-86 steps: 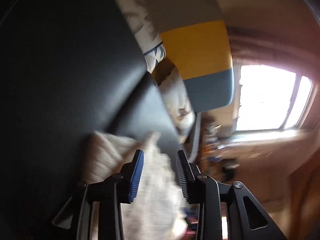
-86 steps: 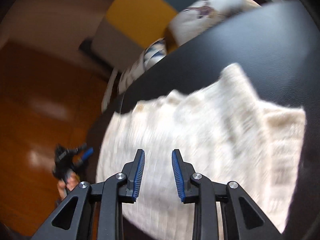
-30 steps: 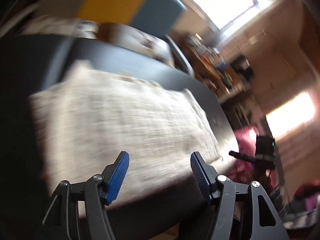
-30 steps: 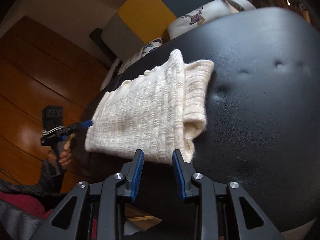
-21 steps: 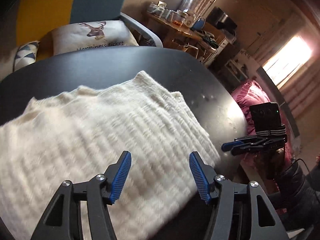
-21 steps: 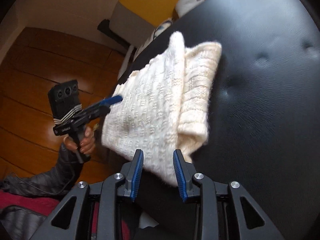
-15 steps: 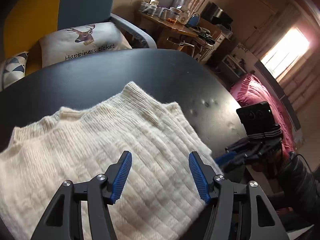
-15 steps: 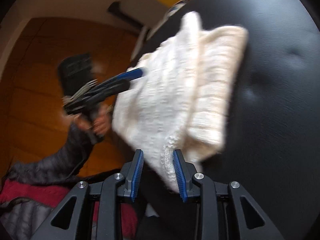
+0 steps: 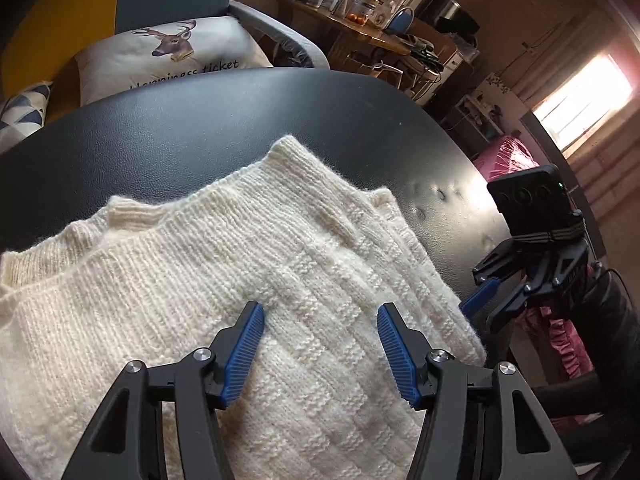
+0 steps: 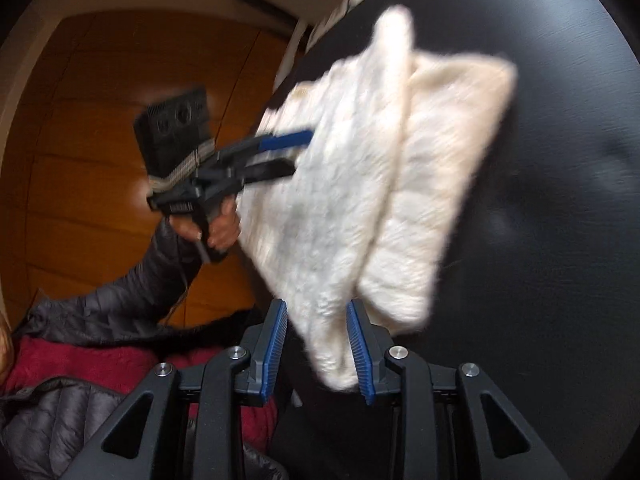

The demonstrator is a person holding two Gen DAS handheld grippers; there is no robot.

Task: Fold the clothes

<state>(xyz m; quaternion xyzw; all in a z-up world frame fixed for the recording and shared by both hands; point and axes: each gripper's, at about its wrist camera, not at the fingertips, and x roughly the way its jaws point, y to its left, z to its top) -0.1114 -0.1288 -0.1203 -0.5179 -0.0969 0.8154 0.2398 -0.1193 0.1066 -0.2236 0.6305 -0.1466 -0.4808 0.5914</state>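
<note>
The cream knit sweater [image 9: 248, 280] lies folded on the black padded surface [image 9: 224, 120], its near corner overhanging the edge toward me. It is thick, soft and limp, light enough but sure to sag, so I would take it at a doubled edge. My left fingers [image 9: 320, 344] stand wide apart above its near half, holding nothing. My right fingers [image 10: 316, 350] sit narrowly parted around that hanging corner; in the blur I cannot tell whether they pinch it. Its long axis seems to run left to right, ribbed edge far.
</note>
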